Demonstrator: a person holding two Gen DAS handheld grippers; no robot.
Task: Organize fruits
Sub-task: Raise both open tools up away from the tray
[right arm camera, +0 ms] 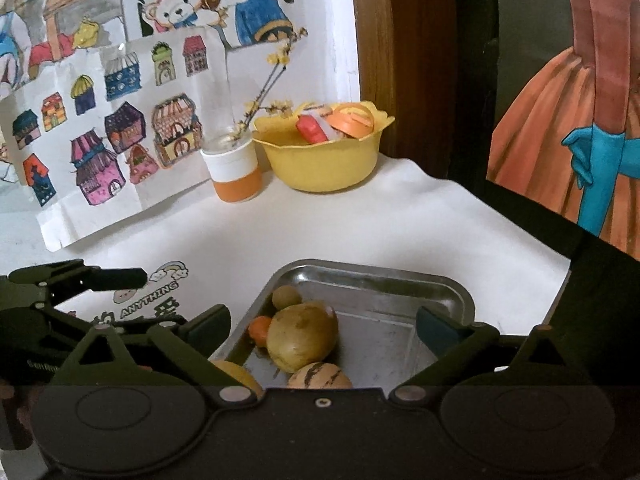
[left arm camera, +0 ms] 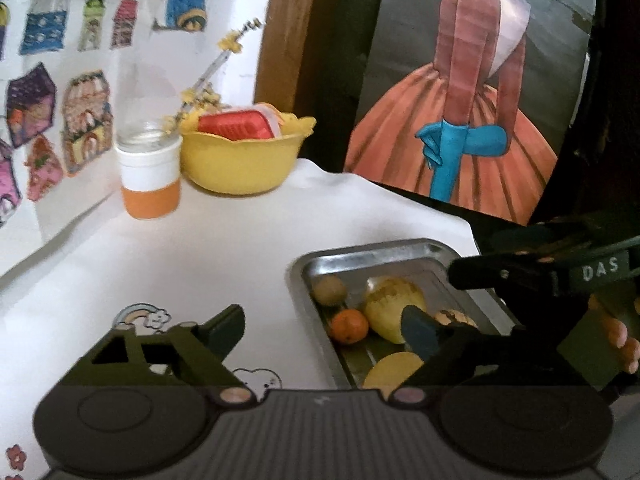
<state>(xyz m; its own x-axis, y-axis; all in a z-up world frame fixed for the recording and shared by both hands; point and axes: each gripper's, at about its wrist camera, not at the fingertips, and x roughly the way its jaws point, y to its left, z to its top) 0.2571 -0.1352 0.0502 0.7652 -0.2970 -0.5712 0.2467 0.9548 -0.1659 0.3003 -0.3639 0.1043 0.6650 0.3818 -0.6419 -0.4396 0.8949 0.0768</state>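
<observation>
A metal tray sits on the white table and holds several fruits: a small brown one, a small orange, a large yellow fruit, a striped one and a yellow one. My left gripper is open and empty at the tray's left edge. My right gripper is open and empty above the tray; it also shows in the left wrist view.
A yellow bowl with red and orange items stands at the back by a glass vase in a white-orange cup. Drawings hang on the wall. A painted panel stands beyond the table's right edge.
</observation>
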